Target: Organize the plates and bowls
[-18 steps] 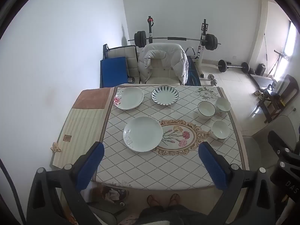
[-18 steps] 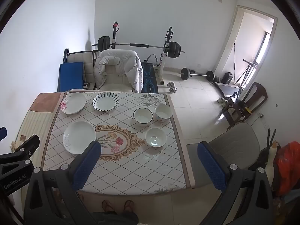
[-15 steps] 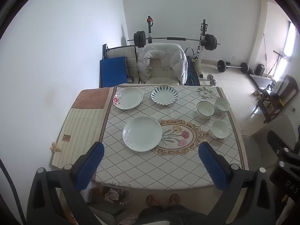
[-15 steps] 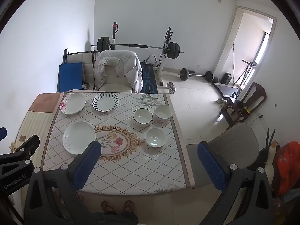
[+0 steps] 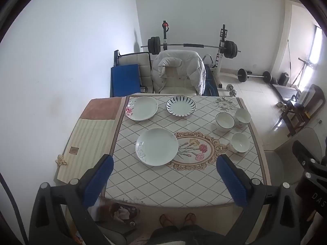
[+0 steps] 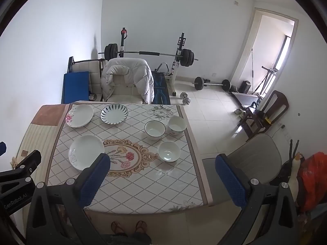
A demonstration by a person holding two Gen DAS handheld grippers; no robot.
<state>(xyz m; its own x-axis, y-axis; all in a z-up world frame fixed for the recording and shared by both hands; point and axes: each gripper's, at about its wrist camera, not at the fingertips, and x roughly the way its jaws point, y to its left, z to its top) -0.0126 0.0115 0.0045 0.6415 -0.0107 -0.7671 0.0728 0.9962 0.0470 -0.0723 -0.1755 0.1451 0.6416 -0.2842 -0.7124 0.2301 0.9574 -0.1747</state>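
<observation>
- While both are held high above the table, left tongs and right tongs gape wide, nothing gripped.
- Three plates toward table's left edge: white plate mid-left, pink-flower plate at far-left corner, striped plate just beside it.
- Three bowls by right edge: dark-rimmed bowl, flowered bowl touching or nearly, white bowl nearer.

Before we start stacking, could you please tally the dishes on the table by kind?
Plates: 3: near plate, pink-flowered plate, striped plate.
Bowls: 3: dark-rimmed bowl, far bowl, near bowl.
Total: 6
</observation>
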